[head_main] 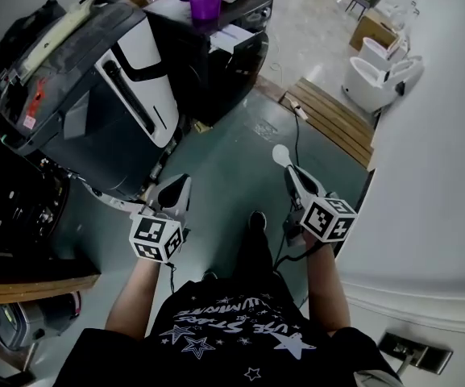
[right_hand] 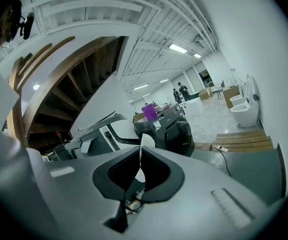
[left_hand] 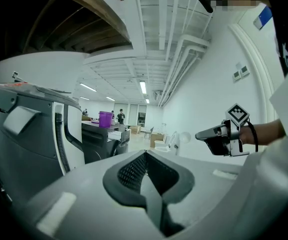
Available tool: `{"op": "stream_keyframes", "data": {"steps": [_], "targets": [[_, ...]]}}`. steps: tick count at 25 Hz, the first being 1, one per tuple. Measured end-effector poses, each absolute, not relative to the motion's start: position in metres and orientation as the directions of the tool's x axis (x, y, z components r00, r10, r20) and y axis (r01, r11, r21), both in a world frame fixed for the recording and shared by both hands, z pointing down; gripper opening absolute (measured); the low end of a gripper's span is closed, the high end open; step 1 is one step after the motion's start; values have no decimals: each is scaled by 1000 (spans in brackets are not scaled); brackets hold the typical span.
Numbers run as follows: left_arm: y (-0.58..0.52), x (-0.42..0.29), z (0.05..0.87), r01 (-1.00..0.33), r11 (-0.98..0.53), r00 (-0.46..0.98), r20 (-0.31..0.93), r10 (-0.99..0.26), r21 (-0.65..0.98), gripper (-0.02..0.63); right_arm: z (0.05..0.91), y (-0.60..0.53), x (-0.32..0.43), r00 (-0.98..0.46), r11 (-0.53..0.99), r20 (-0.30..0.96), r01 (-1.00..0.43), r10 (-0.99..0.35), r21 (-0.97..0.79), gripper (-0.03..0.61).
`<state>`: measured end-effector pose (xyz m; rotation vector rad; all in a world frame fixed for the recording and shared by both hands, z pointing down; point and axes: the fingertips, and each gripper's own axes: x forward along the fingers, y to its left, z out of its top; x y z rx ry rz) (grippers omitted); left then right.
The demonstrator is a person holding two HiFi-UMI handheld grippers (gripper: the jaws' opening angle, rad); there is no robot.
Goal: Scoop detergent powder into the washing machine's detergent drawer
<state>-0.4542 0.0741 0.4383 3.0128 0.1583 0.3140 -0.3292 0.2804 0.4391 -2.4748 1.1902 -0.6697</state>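
Hand-held gripper status by view: in the head view we find the left hand-held gripper (head_main: 176,184) clenched on nothing and the right hand-held gripper (head_main: 291,170) grasping a white scoop (head_main: 280,155), well apart from the washing machine (head_main: 216,67) carrying a purple cup (head_main: 205,0); the left gripper view shows jaws together, the right gripper view the scoop between its jaws.

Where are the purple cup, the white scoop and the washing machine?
purple cup (head_main: 205,0): head view, on its side wall.
white scoop (head_main: 281,156): head view, on its round bowl end.
washing machine (head_main: 216,79): head view, on its dark front.
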Motion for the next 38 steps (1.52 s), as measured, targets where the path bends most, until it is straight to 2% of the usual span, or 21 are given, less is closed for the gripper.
{"op": "stream_keyframes", "data": {"steps": [5, 16, 29, 38], "targets": [[71, -381, 443, 58, -991, 969, 230, 86, 123, 0, 444, 276, -245, 514, -586, 287, -658, -808, -473, 35], [59, -206, 420, -42, -995, 981, 195, -24, 88, 0, 418, 252, -59, 422, -476, 223, -743, -879, -469, 35], [39, -123, 426, -120, -989, 966, 241, -96, 83, 0, 429, 210, 24, 316, -384, 217, -756, -924, -531, 35], [-37, -51, 430, -158, -983, 970, 203, -136, 97, 0, 422, 131, 96, 282, -347, 203, -776, -938, -526, 35]]}}
